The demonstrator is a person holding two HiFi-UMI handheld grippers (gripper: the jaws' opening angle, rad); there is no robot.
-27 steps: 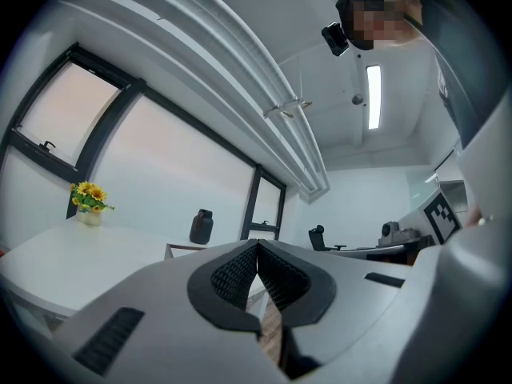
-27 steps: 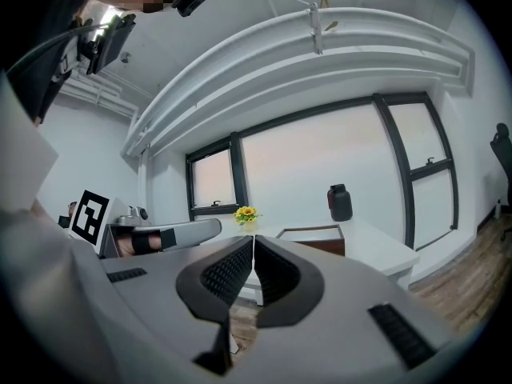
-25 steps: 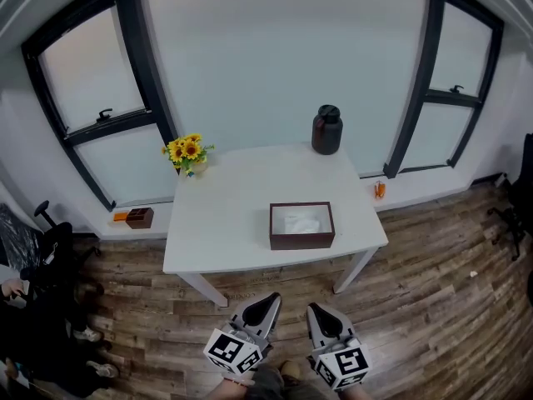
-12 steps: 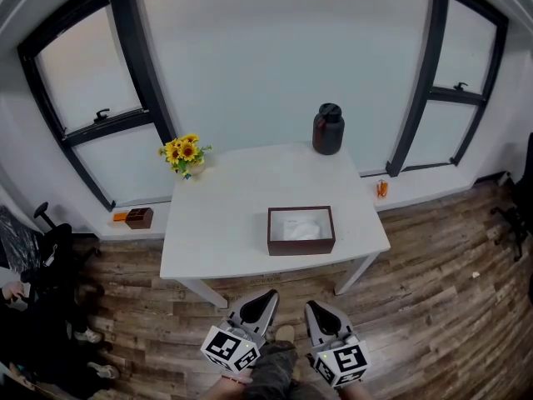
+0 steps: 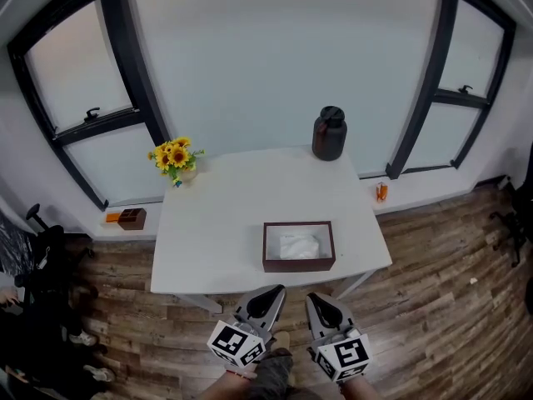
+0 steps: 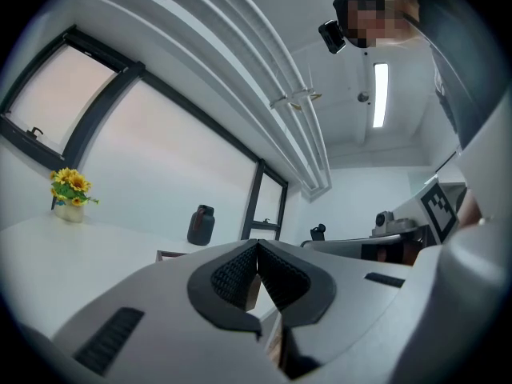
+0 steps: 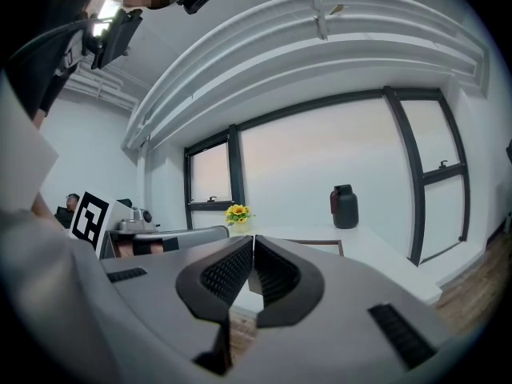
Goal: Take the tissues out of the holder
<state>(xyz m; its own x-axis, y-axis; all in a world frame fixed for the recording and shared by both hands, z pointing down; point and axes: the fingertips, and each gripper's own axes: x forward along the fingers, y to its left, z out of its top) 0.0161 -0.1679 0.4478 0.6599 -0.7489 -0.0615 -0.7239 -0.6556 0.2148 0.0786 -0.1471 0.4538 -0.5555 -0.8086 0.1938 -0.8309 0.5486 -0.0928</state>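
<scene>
A dark brown holder (image 5: 298, 247) with white tissues (image 5: 298, 245) inside sits near the front edge of the white table (image 5: 216, 223). Both grippers hang side by side below the table's front edge, short of the holder. My left gripper (image 5: 276, 291) is shut with nothing in it, its tips meeting in the left gripper view (image 6: 257, 243). My right gripper (image 5: 312, 298) is shut and empty too, seen close up in the right gripper view (image 7: 252, 238). The holder's rim (image 7: 316, 244) shows just beyond the right jaws.
A dark jug (image 5: 329, 133) stands at the table's back right, a small pot of sunflowers (image 5: 172, 156) at its back left. A small brown box (image 5: 132, 217) lies on the sill to the left. Wooden floor surrounds the table; windows line the wall behind.
The table and holder have come closer and lower in the head view as both grippers advanced toward the front edge. Both stay shut.
</scene>
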